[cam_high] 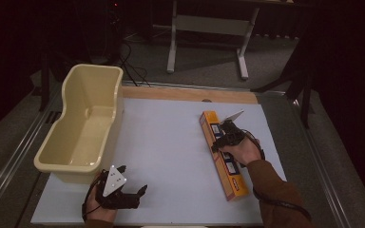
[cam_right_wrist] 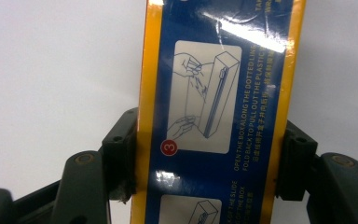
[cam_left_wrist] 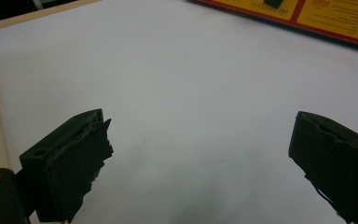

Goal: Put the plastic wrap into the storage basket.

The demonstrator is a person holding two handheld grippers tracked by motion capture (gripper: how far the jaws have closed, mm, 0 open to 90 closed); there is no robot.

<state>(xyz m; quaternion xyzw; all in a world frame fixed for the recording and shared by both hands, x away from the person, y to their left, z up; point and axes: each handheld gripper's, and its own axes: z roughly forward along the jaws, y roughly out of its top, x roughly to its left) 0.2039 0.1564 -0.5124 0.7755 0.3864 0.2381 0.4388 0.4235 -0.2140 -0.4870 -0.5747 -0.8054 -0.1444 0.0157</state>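
Gripping the long glossy cardboard box [cam_right_wrist: 214, 116], right gripper [cam_right_wrist: 209, 163].

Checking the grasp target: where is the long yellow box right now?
In the high view, the yellow box lies on the white board's right side, clamped across its width by the right gripper.

The high view looked forward and down from above the person's side, taking in the whole white table [cam_high: 171, 142]. The left gripper view sat low and close over that surface, facing across it to the long yellow box [cam_left_wrist: 335, 18]. The right gripper view looked straight down, very near the same box [cam_right_wrist: 214, 102], also seen from above [cam_high: 221, 152].
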